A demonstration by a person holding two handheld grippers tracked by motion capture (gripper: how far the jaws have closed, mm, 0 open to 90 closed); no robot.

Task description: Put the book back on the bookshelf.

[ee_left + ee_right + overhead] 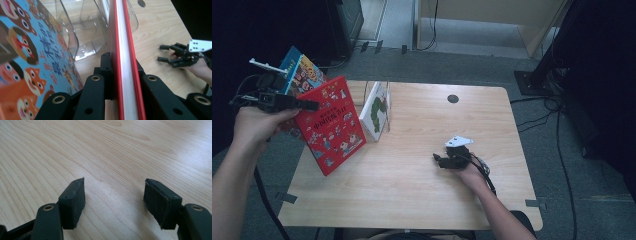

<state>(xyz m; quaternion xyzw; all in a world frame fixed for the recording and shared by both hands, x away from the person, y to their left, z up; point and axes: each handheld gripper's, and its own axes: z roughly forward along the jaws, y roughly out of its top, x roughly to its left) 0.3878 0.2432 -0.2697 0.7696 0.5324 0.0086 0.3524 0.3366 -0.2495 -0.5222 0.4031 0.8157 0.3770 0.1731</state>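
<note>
Left gripper (pixel 307 105) clamping red book (pixel 332 125) — right gripper (pixel 439 160) agape

Left gripper (pixel 309 105): raised at the table's left edge, jaws clamped.
Right gripper (pixel 438 160): resting low, jaws apart.

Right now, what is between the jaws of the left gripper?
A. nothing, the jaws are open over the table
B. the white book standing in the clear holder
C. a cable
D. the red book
D: in the left gripper view, the left gripper has its jaws closed on the edge of the red book, which is held up at the table's left side.
</note>
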